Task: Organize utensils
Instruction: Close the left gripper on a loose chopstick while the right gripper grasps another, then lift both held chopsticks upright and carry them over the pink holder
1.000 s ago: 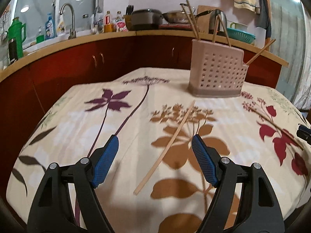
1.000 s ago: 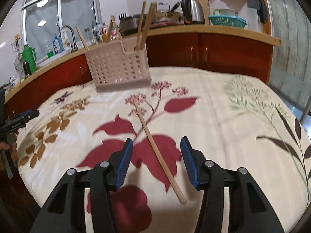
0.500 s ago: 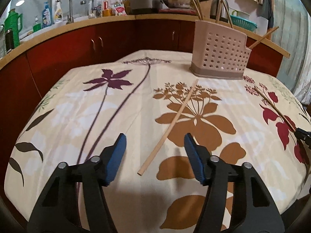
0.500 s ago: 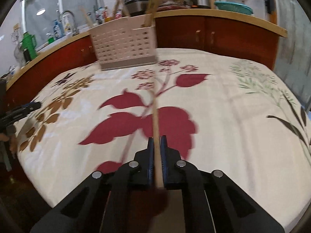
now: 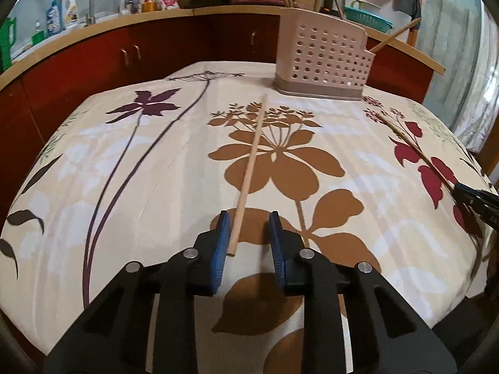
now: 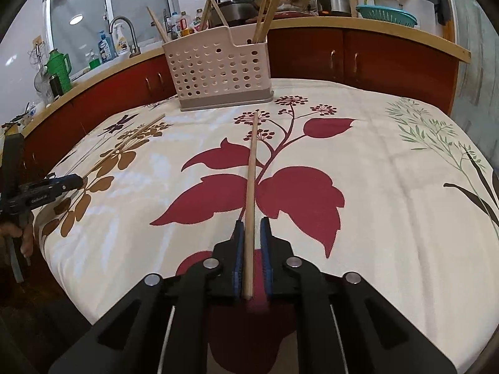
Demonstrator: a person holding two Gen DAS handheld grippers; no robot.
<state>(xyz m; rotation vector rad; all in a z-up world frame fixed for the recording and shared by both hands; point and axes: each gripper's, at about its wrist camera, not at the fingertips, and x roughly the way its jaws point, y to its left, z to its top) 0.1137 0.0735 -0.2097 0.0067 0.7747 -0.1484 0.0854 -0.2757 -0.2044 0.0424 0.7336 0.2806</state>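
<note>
My left gripper [image 5: 249,229] is closing; its fingers [image 5: 222,233] flank the near end of a chopstick [image 5: 251,159] lying on the table [image 5: 156,171], not yet pinching it. My right gripper [image 6: 249,237] is easing open around a second chopstick [image 6: 252,171], its pads not visibly pressing. Both sticks point at the perforated holder [image 6: 218,71] by the table's far edge, with bare cloth between. Small lettering on the left gripper, seen from the right wrist, is unreadable.
</note>
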